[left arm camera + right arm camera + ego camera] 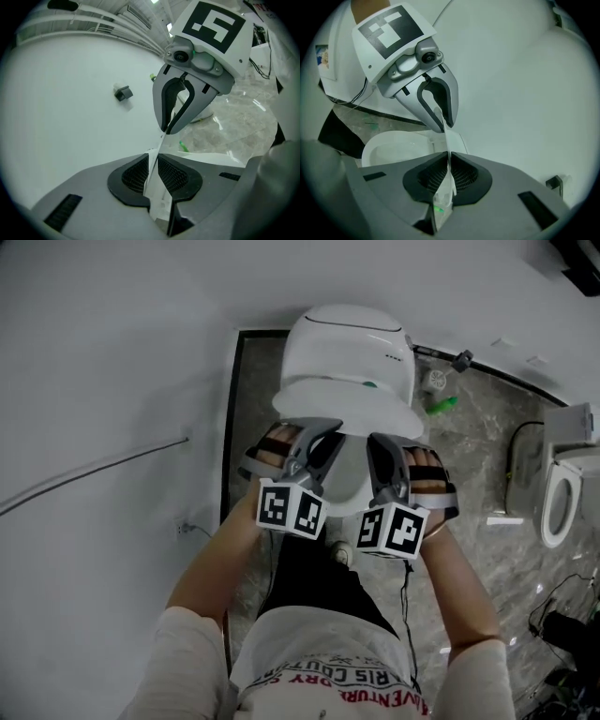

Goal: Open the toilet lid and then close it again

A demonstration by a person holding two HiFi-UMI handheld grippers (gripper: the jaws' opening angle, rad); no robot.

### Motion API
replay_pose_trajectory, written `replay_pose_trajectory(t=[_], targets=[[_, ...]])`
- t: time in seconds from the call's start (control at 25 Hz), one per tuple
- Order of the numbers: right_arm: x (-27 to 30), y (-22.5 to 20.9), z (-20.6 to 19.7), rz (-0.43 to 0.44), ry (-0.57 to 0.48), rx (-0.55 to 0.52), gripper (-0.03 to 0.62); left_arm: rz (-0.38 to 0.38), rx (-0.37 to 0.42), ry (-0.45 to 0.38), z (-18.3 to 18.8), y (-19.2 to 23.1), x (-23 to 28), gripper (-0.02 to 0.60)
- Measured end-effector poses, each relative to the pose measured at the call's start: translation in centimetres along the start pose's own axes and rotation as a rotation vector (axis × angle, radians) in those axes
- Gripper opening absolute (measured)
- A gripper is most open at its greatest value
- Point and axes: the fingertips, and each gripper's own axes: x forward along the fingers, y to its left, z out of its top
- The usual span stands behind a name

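**Toilet lid clamped at its front rim by left gripper and right gripper**

Head view: the two grippers sit side by side, near each other, each with its jaws closed on the rim. The lid stands tilted up, and the bowl shows below the jaws, between the two tools. Beyond the jaws rises the tank housing. Left of the left jaws a white wall comes close, with a thin cable along it, leaving little room on that side. Right of the right jaws the grey marbled floor spreads out. A green item lies on it, and a second toilet stands well apart.

Left gripper view: the jaws are clamped on the thin white rim, and the black ridged pads press its two faces. Ahead of the jaws the rim runs straight to the right gripper, which bites the same edge. Left of the jaws the lid's broad, smooth white face fills the picture, bare but for a small grey block. Right of the jaws lies marbled floor.

Right gripper view: these jaws also pinch the rim between their pads. Ahead of them the left gripper holds the same edge. Left of the jaws the seat rings the bowl. Right of the jaws the lid's white face spreads wide, with a small grey block near its edge.
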Motion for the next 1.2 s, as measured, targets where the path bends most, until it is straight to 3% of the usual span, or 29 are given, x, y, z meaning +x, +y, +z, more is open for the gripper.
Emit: replay_pose_trajectory(t=[0.52,1.2], targets=[[5.7,-11.2,-0.4,-0.037,0.088,0.094,0.031,-0.126,-0.019,-0.093,0.8,10.2,6.7,0.067],[13.7,-19.5,-1.5,-0.04,-0.006,0.187,0.031,-0.116,-0.111,-0.078,-1.4,18.1,14.9,0.086]])
